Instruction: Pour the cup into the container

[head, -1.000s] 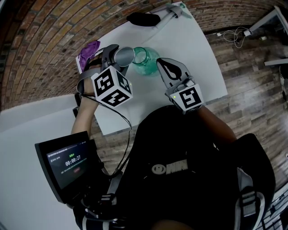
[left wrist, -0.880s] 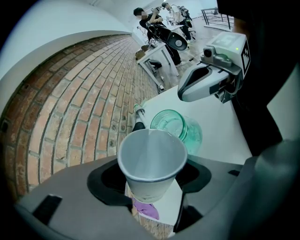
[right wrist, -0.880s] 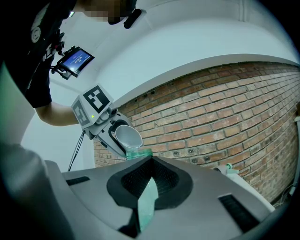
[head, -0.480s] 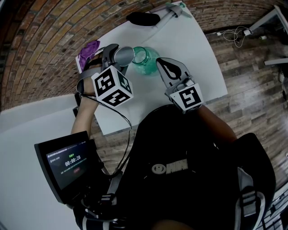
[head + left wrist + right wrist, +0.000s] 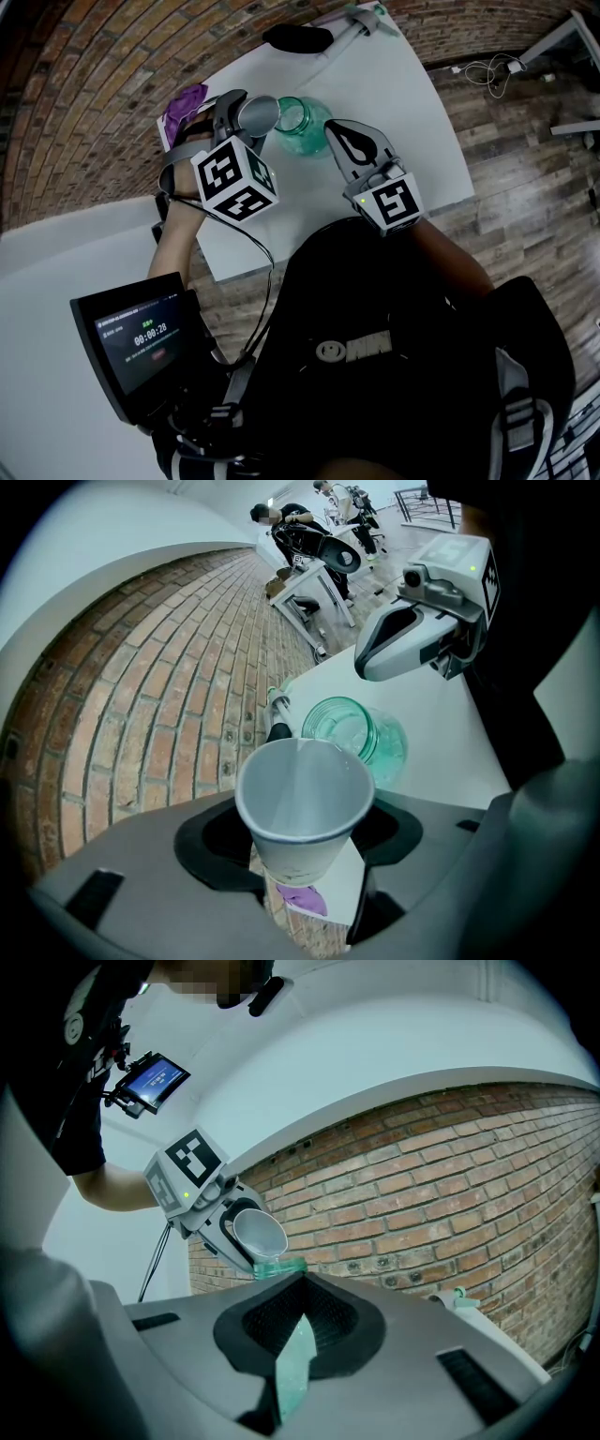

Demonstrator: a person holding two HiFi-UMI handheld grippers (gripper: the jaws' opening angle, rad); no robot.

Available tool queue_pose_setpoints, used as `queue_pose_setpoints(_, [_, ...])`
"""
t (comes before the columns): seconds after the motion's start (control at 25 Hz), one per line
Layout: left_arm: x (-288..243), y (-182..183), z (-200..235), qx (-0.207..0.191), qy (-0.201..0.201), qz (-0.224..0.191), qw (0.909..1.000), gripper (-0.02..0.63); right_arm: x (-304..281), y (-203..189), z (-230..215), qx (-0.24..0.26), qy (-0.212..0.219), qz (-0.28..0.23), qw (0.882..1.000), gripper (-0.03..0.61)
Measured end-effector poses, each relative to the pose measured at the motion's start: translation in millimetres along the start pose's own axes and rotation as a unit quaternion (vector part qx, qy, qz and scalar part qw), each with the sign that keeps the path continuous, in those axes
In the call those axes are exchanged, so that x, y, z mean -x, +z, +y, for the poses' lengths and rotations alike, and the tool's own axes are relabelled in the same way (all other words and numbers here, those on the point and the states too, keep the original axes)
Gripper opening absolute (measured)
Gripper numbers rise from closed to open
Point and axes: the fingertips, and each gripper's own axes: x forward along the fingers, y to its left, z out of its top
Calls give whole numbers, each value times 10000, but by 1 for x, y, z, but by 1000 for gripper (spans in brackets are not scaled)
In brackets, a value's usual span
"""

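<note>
A white paper cup (image 5: 259, 114) (image 5: 302, 803) is held in my left gripper (image 5: 234, 117), whose jaws are shut on its sides. The cup is tipped, its mouth toward the green glass jar (image 5: 306, 127) (image 5: 361, 728) standing on the white table (image 5: 398, 94). Inside, the cup looks white and empty. My right gripper (image 5: 339, 139) hovers just right of the jar with its jaws together and nothing held. In the right gripper view the cup (image 5: 260, 1232) leans over the jar's rim (image 5: 279, 1267), and green shows through the slit between the jaws.
A purple item (image 5: 186, 99) lies at the table's left edge. At the far end are a black object (image 5: 298, 39) and a white-and-green tool (image 5: 364, 19). A tablet with a timer (image 5: 141, 342) hangs at the lower left. Cables (image 5: 487, 73) lie on the wooden floor.
</note>
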Motion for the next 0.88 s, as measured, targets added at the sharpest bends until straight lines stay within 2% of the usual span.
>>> queue_pose_setpoints(0.88, [0,0,2,-154,87,102,9998,295,0,0,-1,-51,-25,6,10000,-2])
